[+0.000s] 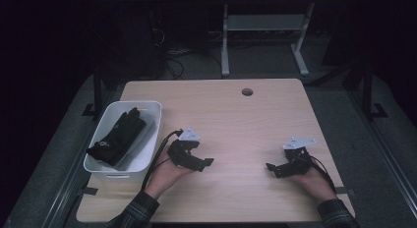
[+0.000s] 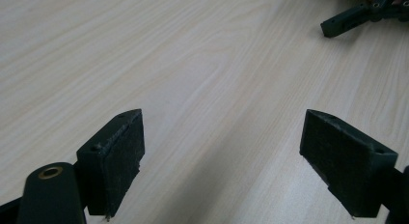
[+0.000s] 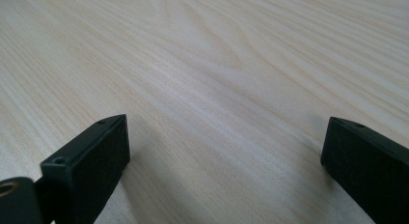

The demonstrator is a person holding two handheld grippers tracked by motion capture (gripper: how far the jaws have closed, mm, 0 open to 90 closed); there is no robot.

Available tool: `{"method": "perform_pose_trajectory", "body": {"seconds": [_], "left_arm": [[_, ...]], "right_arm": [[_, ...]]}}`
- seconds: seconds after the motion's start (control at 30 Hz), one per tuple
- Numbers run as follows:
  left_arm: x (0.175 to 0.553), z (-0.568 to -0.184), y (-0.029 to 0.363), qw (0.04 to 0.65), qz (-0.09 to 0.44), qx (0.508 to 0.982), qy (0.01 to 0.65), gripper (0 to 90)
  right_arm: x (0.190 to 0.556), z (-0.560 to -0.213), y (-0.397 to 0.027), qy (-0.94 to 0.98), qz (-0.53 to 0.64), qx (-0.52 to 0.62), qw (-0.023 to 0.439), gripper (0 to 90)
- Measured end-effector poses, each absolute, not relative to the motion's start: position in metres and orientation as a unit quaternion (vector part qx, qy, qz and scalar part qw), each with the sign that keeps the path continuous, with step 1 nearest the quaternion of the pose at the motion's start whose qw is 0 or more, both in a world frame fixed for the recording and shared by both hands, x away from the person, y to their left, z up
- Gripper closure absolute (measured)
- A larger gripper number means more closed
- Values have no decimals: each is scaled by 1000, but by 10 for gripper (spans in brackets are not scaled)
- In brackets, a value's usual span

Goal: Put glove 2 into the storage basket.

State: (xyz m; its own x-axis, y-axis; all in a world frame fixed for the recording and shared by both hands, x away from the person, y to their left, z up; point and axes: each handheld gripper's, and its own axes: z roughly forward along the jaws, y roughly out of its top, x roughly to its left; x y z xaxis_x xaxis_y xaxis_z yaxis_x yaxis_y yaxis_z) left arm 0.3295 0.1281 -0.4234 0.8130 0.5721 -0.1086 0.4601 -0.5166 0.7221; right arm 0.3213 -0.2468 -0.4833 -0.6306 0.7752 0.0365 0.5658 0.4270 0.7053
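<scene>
My left gripper (image 1: 205, 162) and right gripper (image 1: 270, 166) rested low on the bare table (image 1: 236, 115), both with jaws spread wide and nothing between them. The black glove (image 1: 117, 137) lay in the white bin (image 1: 147, 156), just beyond my left gripper's outer side. To do it well, I judged, reach over the rim and pinch a loose fold.

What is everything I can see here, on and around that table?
table: one, light wood, centre, round hole near its far edge
bin: one, white, on the table's left edge
gloves: black, count unclear, lying in the bin
second table's frame: one, pale grey, behind on the floor
left gripper: one, black, jaws open, right of the bin
right gripper: one, black, jaws open, table's right part
sleeves: two, plaid, bottom edge
</scene>
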Motion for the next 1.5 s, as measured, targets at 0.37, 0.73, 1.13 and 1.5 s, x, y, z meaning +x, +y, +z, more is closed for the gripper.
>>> {"method": "perform_pose_trajectory", "body": {"seconds": [0.37,0.73,1.13,1.5], "left_arm": [[322,-447,122,365,72,883,286,150],[319,-469,107,328,93,905,255,139],[315,-477,110,367,101,890,251,123],[315,-478,111,376,103,888,246,124]], "right_arm": [[321,-483,-247,831,352,403,149,29],[321,-483,-247,832,352,403,149,30],[321,-483,-246,832,352,401,150,30],[321,-483,-246,833,352,398,151,29]]}}
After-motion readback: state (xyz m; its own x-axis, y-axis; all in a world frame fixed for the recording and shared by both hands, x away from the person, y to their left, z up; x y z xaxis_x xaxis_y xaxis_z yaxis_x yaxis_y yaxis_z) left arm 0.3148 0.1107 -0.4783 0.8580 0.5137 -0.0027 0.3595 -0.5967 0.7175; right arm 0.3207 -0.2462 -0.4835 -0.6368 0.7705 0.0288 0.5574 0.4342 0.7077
